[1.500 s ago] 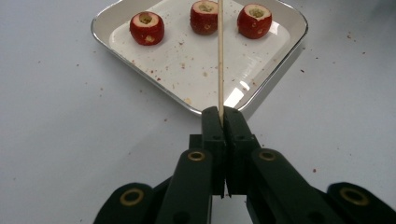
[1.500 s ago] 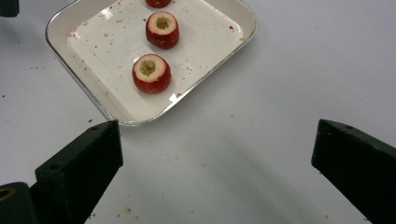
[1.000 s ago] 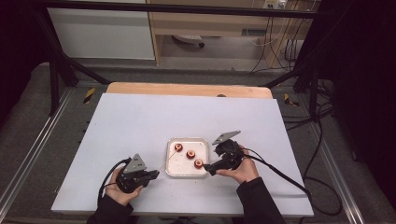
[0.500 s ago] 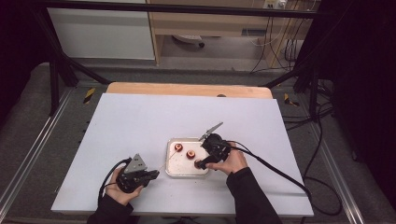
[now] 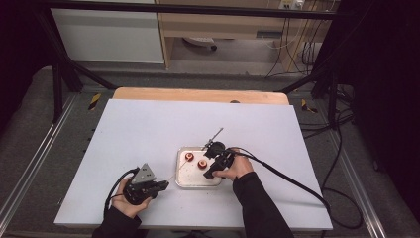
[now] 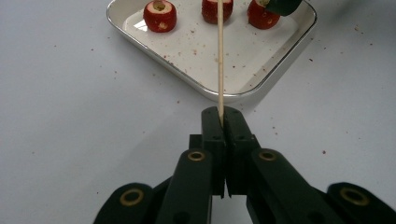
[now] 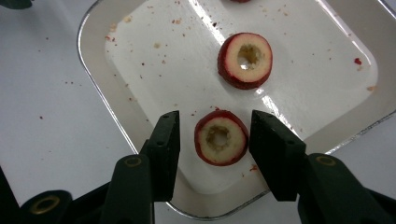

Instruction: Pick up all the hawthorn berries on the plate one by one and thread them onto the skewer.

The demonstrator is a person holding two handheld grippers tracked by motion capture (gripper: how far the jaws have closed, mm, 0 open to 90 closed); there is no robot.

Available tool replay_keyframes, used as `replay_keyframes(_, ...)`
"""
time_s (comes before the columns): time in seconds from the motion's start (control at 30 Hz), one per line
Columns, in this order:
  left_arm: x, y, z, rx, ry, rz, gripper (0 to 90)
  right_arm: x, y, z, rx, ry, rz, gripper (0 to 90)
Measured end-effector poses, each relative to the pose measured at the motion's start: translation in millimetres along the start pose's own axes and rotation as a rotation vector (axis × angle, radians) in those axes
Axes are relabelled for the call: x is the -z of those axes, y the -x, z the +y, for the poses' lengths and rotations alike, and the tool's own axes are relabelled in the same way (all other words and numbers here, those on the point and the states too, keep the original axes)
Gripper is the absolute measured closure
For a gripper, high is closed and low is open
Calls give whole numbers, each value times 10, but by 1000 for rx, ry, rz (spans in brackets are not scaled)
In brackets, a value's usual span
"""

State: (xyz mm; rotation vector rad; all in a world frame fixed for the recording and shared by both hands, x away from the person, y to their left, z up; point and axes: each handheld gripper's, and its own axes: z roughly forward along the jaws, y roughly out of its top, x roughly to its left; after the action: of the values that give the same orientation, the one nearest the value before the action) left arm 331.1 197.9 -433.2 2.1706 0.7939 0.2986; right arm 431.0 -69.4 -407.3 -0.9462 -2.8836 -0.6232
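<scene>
A white metal tray [image 5: 184,179] holds three cored red fruits. In the right gripper view my right gripper [image 7: 215,123] stands open over the tray [image 7: 93,84], its jaws on either side of one fruit [image 7: 221,138], close but not pressing it. A second fruit [image 7: 244,59] lies farther in. My left gripper [image 6: 223,116] is shut on a thin wooden skewer [image 6: 220,56] that points across the tray rim [image 6: 261,88] towards the fruits [image 6: 159,15]. In the high view the left gripper [image 5: 162,185] rests left of the tray and the right gripper [image 5: 208,174] is over its right half.
The tray sits near the front middle of a white table [image 5: 148,129], with a wooden strip [image 5: 198,94] at the far edge. Red crumbs dot the tray floor. Cables [image 5: 292,178] trail from the right gripper off the table's right side.
My right gripper has moved left from beside the tray to over it and come down around one fruit. The left gripper and skewer have stayed put.
</scene>
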Motion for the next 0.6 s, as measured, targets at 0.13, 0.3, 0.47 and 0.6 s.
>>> replay_keyframes(0.13,-9,4,1,0,-3,-1,886,-26,12,0,12,-24,-5,570)
replay_keyframes(0.3,-4,6,1,0,-1,-1,886,-59,35,5,18,-40,-3,586)
replay_keyframes(0.47,-9,10,2,-2,-3,-3,886,-73,44,7,22,-46,-1,606)
replay_keyframes(0.6,-11,13,4,-7,-5,-4,886,-67,40,6,14,-47,-2,611)
